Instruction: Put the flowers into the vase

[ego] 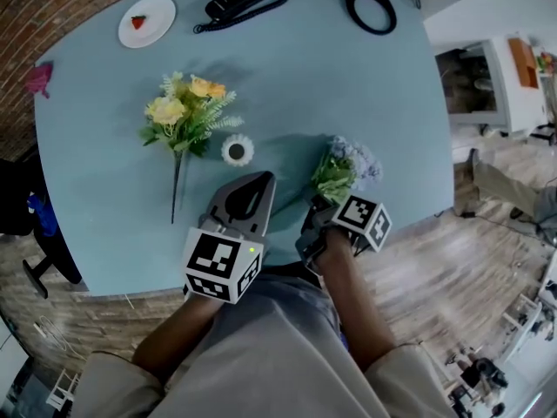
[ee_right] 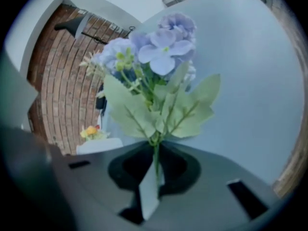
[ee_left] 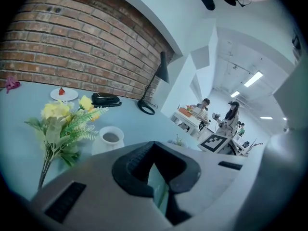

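Note:
A small white vase (ego: 237,150) stands on the pale blue table (ego: 331,77), just beyond my left gripper (ego: 259,179), which is shut with nothing in it. A yellow flower bunch (ego: 184,111) lies left of the vase, its stem pointing toward me. My right gripper (ego: 315,207) is shut on the thin green stem (ee_right: 156,159) of a purple flower bunch (ego: 348,168), right of the vase. In the right gripper view the purple blooms (ee_right: 159,47) and leaves rise straight out from the jaws. The left gripper view shows the vase (ee_left: 109,139) and the yellow bunch (ee_left: 60,121) to the left.
A white plate with a strawberry (ego: 147,21), a black telephone (ego: 245,0) and a black looped cable (ego: 370,3) lie at the table's far side. A pink object (ego: 38,78) sits at the left edge. The table's near edge runs under my grippers.

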Demonstrator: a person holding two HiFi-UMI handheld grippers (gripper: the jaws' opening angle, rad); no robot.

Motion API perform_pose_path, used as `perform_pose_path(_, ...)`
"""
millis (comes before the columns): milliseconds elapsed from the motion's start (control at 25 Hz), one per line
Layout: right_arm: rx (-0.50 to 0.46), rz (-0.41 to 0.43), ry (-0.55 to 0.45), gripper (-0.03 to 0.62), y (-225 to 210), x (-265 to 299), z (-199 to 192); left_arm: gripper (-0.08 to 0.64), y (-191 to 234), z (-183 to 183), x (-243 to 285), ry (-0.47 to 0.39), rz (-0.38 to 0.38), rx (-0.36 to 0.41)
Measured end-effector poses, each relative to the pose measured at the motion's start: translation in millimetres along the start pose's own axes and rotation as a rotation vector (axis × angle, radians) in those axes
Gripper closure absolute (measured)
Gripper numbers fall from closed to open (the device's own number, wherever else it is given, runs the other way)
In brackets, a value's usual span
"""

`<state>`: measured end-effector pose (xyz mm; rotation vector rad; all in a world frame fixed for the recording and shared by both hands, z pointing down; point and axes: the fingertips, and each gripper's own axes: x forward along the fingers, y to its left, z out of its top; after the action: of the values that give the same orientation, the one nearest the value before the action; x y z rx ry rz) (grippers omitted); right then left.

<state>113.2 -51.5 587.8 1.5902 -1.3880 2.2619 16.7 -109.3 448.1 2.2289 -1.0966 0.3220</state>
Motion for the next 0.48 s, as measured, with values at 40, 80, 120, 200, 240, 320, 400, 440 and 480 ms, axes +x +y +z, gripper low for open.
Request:
perform_pose_path(40, -0.001, 0.015, -0.005, 0.54, 3, 0, 1, 0.545, 1, 0, -1, -0.002, 0.003, 0.0)
perform_pose_path(80, -0.003, 0.03, -0.01, 0.541, 5, -1, 1, 0.545, 2, 0, -2, -0.003, 0.008, -0.002)
perform_pose_path(120, -0.006, 0.044, -0.015, 0.543, 8, -2, 2, 0.545, 4, 1, -3, -0.005, 0.012, -0.003)
perform_pose_path(200, -0.018, 0.066, -0.027, 0.545, 14, -5, 3, 0.545, 7, 1, -7, -0.007, 0.021, -0.007)
perform_pose_path(240, -0.023, 0.073, -0.034, 0.545, 17, -7, 4, 0.545, 8, 1, -8, -0.008, 0.025, -0.009)
perform_pose_path(320, -0.025, 0.081, -0.047, 0.546, 22, -13, 5, 0.545, 11, 2, -12, -0.013, 0.033, -0.015)
perform_pose_path(400, -0.035, 0.105, -0.061, 0.545, 26, -15, 9, 0.545, 13, 3, -15, -0.018, 0.042, -0.018)
perform_pose_path(440, -0.043, 0.115, -0.068, 0.545, 28, -16, 10, 0.545, 14, 3, -16, -0.021, 0.046, -0.02)
perform_pose_path(480, -0.051, 0.123, -0.074, 0.545, 31, -17, 12, 0.545, 14, 3, -17, -0.024, 0.049, -0.022)
